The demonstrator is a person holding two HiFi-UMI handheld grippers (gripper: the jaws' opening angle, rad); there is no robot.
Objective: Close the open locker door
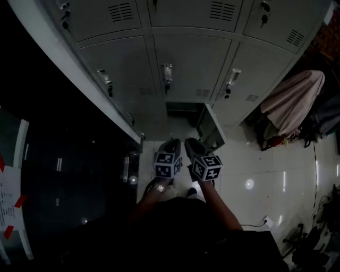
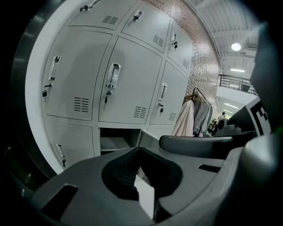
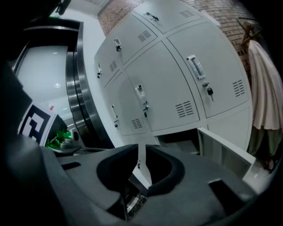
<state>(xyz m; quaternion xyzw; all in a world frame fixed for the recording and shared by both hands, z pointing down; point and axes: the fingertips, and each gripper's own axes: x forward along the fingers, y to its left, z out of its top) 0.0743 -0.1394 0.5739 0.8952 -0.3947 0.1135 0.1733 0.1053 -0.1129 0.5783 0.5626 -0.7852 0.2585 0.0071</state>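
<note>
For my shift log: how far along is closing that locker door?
Done: nothing yet. The locker door stands swung out from its bottom-row compartment. In hand: nothing. The left gripper and right gripper hover short of the door, jaws together and empty. Left: reach the door and push it shut.

Left gripper view: locker door (image 2: 152, 134) shows only its top edge, the rest behind left tongs (image 2: 140, 178). Head view: open compartment (image 1: 183, 109) interior too dark to read; top locker row (image 1: 186, 10) cut by frame edge; draped cloth (image 1: 292, 98) hides whatever it covers.
</note>
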